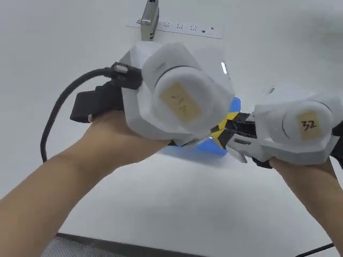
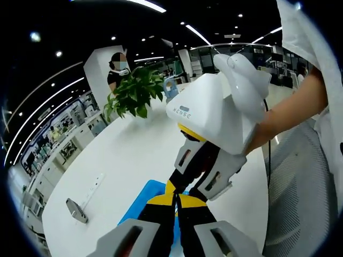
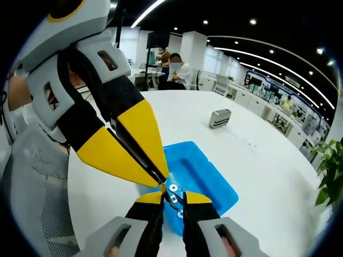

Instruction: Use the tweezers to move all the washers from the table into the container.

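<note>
Over the blue container (image 3: 211, 179), my left gripper (image 3: 162, 183) comes in from the upper left, its yellow jaws shut on the black tweezers (image 3: 134, 147). The tweezers' tip runs on between the jaws of my right gripper (image 3: 173, 199), which stand nearly together around it. A few metal washers (image 3: 174, 188) lie in the container just past the tips. In the head view the left gripper (image 1: 221, 128) and the right gripper (image 1: 236, 140) meet tip to tip above the container (image 1: 211, 146). In the left gripper view my left gripper (image 2: 176, 199) faces the right gripper (image 2: 185, 179) over the container (image 2: 143, 197).
A power strip (image 1: 179, 25) and a small metal box (image 1: 150, 19) lie at the table's far edge. A black cable (image 1: 61, 99) trails from the left gripper. A potted plant (image 2: 134, 93) stands at the far end of the white table (image 1: 177, 198). People sit in the background.
</note>
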